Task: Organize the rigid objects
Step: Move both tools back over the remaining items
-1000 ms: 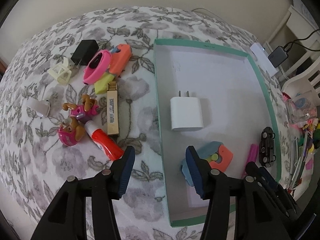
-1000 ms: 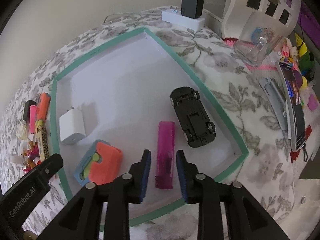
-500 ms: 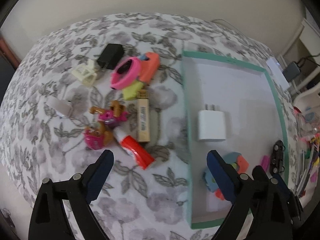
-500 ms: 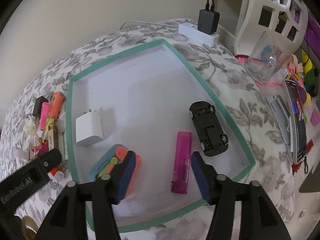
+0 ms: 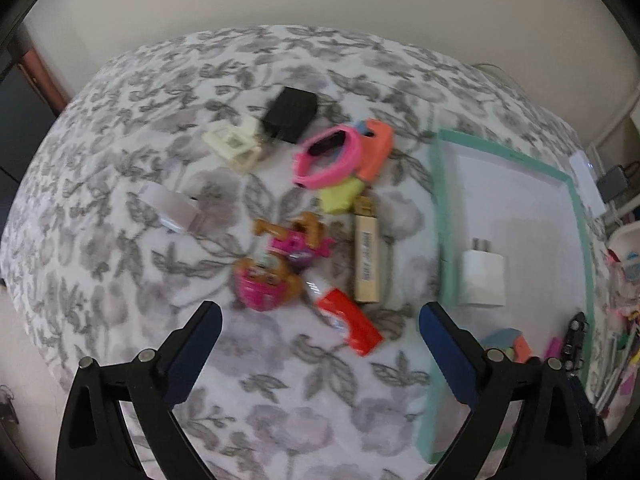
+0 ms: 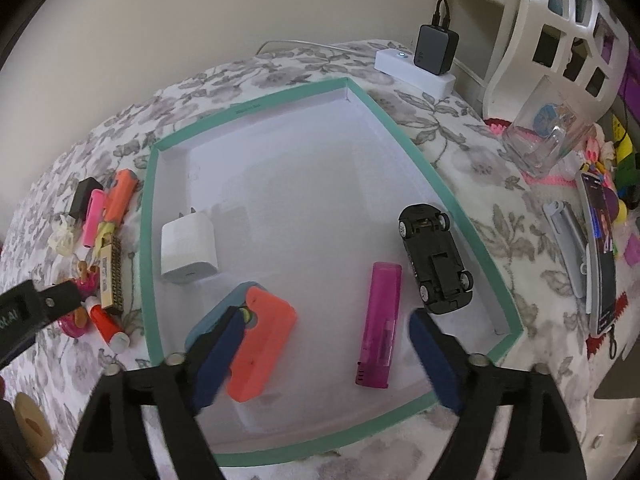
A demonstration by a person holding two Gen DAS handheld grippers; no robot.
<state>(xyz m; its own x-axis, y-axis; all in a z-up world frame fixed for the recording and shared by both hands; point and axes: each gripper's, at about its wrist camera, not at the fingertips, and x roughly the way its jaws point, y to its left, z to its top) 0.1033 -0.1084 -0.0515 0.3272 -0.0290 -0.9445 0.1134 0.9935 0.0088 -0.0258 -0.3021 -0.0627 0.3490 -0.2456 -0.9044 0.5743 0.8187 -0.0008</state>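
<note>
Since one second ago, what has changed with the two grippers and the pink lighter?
The right gripper let go of the pink lighter, jaws opening. The left gripper, also opening, shifted from the tray toward the toy pile. The lighter, charger and toy car stayed.

Both tools look alike: the left gripper (image 5: 320, 320) and right gripper (image 6: 326, 324) have matte black angular fingers with dark blue pads, silver round screws at the joints, and white lettering on the left one's side.

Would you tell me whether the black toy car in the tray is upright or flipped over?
Flipped over: the black toy car lies inside the tray with its underside and four wheels facing up.
</note>
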